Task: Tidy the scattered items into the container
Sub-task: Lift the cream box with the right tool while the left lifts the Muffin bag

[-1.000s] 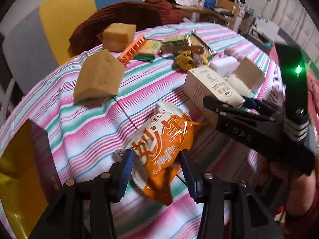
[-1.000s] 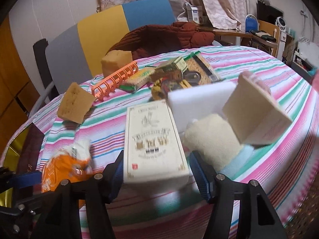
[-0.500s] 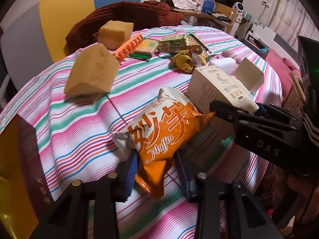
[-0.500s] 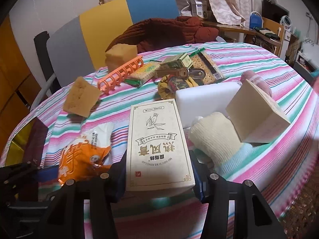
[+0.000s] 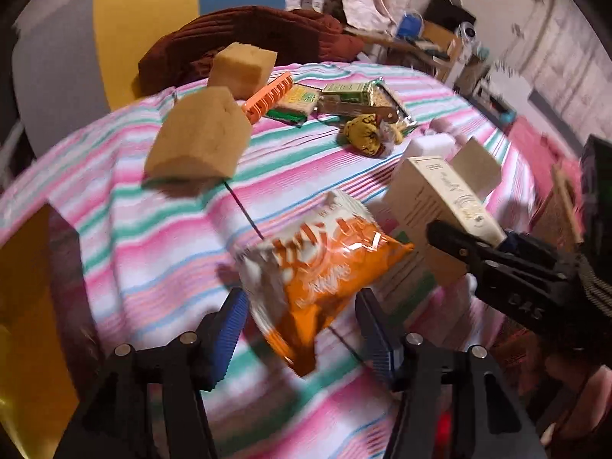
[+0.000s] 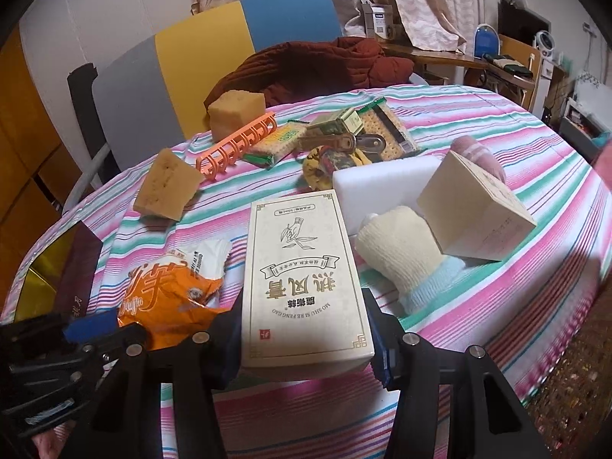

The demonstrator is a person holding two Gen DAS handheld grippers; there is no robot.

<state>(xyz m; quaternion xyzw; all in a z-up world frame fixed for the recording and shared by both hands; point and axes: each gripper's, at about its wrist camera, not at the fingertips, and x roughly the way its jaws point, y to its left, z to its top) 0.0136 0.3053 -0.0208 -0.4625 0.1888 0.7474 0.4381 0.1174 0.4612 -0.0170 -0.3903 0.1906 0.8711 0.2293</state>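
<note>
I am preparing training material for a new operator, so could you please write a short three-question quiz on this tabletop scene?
1. True or false: the right gripper is shut on the cream carton.
2. What lies between the left gripper's pads? A) orange comb B) orange snack bag C) sponge block
3. Fill in: the white foam block stands directly behind the ____ carton, as the right wrist camera sees it.

Key
1. True.
2. B, the orange snack bag; the pads look spread, so the grip is unclear.
3. Cream.
</note>
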